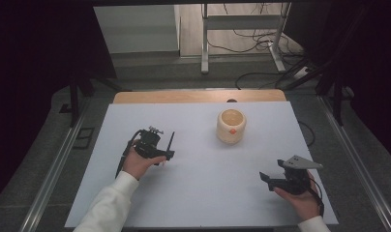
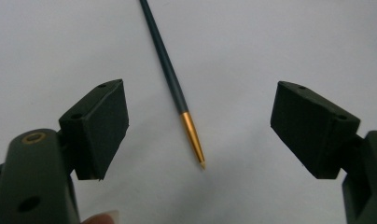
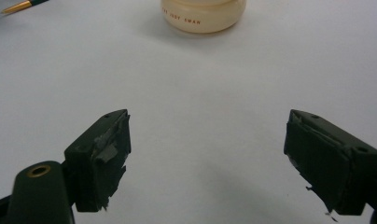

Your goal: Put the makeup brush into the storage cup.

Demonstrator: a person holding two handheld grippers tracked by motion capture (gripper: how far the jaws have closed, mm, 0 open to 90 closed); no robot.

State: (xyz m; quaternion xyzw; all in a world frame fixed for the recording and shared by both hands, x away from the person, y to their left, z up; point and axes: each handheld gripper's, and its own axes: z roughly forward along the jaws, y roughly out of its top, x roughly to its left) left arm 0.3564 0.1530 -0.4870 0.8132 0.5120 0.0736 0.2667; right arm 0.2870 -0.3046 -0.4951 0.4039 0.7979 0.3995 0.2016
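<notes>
A: Slim dark pen (image 2: 170, 70) flat on the white table (image 1: 198, 193), gold tip (image 2: 193, 137) aimed back toward the camera in the left gripper view. Lying right in the gap between the two black jaws, touched by neither.

B: Spotted again in the high view, just beside the left gripper (image 1: 157, 150), slanting up and away from it. Cannot tell there whether touching or apart.

A: Left gripper (image 2: 196, 126) spread wide, then. Nothing clamped. Held low over the sheet by the left hand (image 1: 138, 164), white sleeve (image 1: 111, 205) trailing down to the bottom edge.

B: Further out now: cream-coloured round jar (image 1: 231, 125) toward the far middle of the table, open mouth up, small orange mark on its near side. Well apart from the pen and from both grippers.

A: Same jar (image 3: 203, 16) at the top of the right gripper view, red lettering along the base, too small to read properly. Gold pen tip (image 3: 18, 6) peeking in at the top left corner.

B: And the right gripper (image 3: 207, 158): jaws gaping just as wide, bare white surface between them, nothing gripped. Scraps of worn tape on the inner pads.

A: Sitting at the near right of the table in the high view (image 1: 283, 179), grey plate on top, cradled in the right hand (image 1: 302, 198).

B: Beyond the far edge, a strip of wood (image 1: 198, 95), then grey floor with loose cables (image 1: 251, 43).
</notes>
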